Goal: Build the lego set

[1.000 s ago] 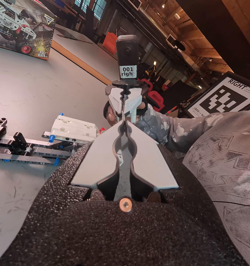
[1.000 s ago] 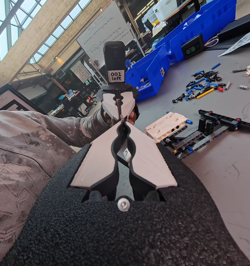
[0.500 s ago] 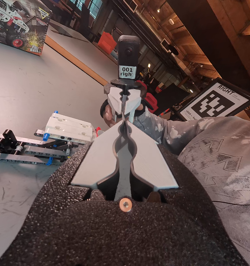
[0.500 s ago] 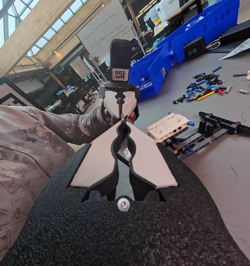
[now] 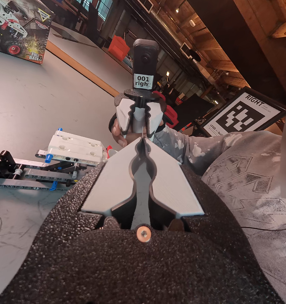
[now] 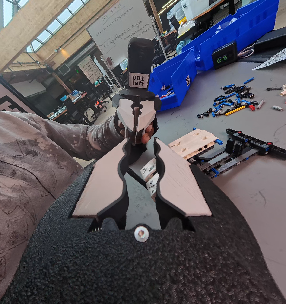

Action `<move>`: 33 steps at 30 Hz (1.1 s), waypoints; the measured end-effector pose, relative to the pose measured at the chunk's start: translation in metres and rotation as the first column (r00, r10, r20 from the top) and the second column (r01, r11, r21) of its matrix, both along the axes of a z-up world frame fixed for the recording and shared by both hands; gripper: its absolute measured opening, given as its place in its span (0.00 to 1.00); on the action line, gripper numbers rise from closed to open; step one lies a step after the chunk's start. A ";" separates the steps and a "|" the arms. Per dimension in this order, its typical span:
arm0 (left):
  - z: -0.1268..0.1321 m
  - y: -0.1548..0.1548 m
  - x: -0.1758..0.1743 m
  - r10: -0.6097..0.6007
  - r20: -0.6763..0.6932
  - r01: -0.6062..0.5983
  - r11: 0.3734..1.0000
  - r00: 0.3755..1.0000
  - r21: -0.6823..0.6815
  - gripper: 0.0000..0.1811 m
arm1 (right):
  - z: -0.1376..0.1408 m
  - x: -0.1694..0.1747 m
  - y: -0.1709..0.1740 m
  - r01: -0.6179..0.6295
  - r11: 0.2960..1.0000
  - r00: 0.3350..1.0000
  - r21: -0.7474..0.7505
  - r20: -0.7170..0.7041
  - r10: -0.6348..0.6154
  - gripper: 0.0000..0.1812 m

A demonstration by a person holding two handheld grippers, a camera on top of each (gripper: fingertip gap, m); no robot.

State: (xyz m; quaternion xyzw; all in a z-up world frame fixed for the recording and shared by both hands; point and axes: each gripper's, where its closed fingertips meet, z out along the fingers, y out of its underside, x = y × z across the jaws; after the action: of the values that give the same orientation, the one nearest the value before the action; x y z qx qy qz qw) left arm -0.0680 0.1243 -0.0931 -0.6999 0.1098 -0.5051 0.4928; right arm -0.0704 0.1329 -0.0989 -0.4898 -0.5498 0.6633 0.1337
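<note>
Over a grey workshop counter (image 6: 237, 205): hold the left tool (image 6: 135, 131) steady, pinched shut, contents too thin to tell. Lower the right tool (image 6: 141, 140), moderately parted, squarely onto the white spotted panel (image 6: 149, 177) by the near edge, avoiding the black rod (image 6: 135, 176) and, rightward, the half-built chassis (image 6: 221, 158).

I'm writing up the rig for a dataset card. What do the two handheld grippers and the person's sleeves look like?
Both the left gripper and the right gripper have pale grey fingers with wavy black inner edges, a black pebbled body and a silver screw. Each carries an upright black camera with a white sticker. The sleeves are grey, with pale bleached-looking spots.
</note>
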 end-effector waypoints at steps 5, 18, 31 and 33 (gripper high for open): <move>0.000 0.000 -0.001 0.003 0.000 -0.003 1.000 1.000 -0.003 0.00 | 0.003 0.003 -0.001 -0.016 1.000 1.000 -0.002 -0.017 0.016 0.06; -0.002 0.001 -0.002 0.006 -0.006 -0.006 1.000 1.000 -0.006 0.00 | 0.003 0.003 0.001 -0.004 1.000 1.000 0.008 -0.021 0.004 0.00; -0.005 0.004 -0.009 0.056 -0.080 -0.056 0.998 0.995 0.002 0.05 | 0.006 0.004 0.004 0.008 1.000 1.000 -0.021 0.001 -0.008 0.00; -0.004 0.004 -0.010 0.063 -0.085 -0.062 0.998 0.994 0.012 0.02 | 0.005 0.004 0.006 0.016 1.000 1.000 -0.004 0.005 -0.016 0.00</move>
State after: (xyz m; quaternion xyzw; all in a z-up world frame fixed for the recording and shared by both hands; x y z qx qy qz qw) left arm -0.0775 0.1286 -0.0967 -0.7215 0.1112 -0.4587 0.5066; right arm -0.0668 0.1384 -0.0942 -0.4962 -0.5449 0.6619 0.1365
